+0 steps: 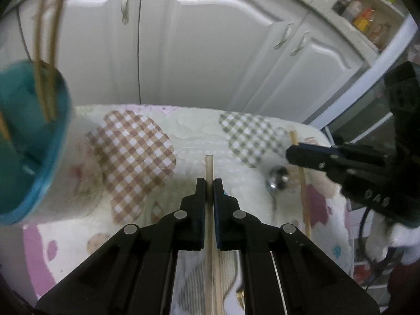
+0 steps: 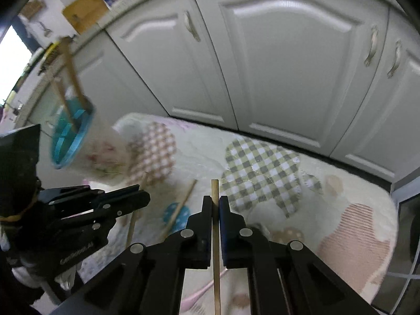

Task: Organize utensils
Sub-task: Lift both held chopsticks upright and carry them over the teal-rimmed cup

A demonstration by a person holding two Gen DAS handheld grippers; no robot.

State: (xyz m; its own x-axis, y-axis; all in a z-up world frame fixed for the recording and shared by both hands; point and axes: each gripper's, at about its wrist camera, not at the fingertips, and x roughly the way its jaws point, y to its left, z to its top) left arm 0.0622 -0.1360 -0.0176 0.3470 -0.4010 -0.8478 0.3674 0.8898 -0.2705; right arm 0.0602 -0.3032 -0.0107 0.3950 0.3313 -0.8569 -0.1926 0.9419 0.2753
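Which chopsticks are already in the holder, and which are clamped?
Already in: the chopsticks standing in the blue-rimmed holder. One chopstick is clamped in the left hand-held gripper, another chopstick in the right hand-held gripper.

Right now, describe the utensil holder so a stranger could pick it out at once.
Start at the patchwork cloth spread in front of the white cupboard doors. At its left end stands the utensil holder, a pale cup with a faint floral print. Its bright blue rim and the wooden sticks poking out of it set it apart from the loose utensils lying flat nearby.
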